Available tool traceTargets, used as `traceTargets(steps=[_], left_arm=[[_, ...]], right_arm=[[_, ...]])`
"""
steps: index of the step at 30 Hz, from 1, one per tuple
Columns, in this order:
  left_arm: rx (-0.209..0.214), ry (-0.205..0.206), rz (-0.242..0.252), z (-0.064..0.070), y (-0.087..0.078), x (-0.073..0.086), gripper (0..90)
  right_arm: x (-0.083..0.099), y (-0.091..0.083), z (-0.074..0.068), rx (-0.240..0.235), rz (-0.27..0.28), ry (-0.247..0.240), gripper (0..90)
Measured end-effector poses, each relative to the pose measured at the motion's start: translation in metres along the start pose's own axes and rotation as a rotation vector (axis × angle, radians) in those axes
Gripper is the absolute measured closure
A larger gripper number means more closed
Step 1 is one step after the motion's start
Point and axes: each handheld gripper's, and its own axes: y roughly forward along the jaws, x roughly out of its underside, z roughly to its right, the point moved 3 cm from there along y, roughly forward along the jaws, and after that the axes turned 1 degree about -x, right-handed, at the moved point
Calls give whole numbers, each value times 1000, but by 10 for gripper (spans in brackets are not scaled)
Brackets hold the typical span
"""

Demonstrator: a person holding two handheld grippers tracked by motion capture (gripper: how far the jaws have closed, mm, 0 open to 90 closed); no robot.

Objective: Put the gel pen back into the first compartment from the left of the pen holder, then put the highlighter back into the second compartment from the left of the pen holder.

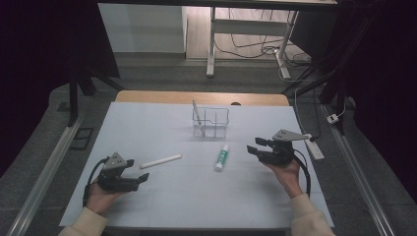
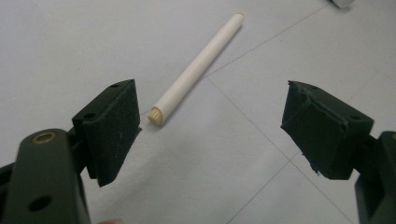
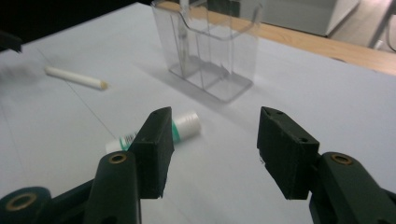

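A white-covered surface [image 1: 147, 118] with a wooden far edge stands on grey floor [image 1: 162, 73]. Beyond it, a white-legged desk [image 1: 212, 44] trails dark cables [image 1: 255, 49]; darkness flanks both sides.

The green label on the tube [image 3: 154, 133] carries print, seemingly too blurred to read.

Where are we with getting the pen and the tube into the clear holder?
Done: one thin stick already stands in the clear holder. In hand: nothing; the left gripper is open with the white pen lying just ahead of it, and the right gripper is open near the green-labelled tube. Left: both still lie flat on the table, to be grasped and placed.
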Motion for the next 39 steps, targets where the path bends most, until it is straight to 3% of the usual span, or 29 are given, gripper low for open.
traceTargets(steps=[2,6,17,28,39], left_arm=[[-1,0,1,0,0,0,192],[-3,2,0,-1,0,0,192],[-4,6,12,-1,-2,1,193],[-5,8,12,-2,-3,0,206],[-18,28,5,-2,-3,-1,209]], right_arm=[[7,-6,1,28,-14,-7,451],[20,-17,3,31,-36,0,445],[42,-42,0,56,-80,-40,438],[48,-40,-3,52,-135,-84,433],[48,-39,-3,53,-143,-90,430]])
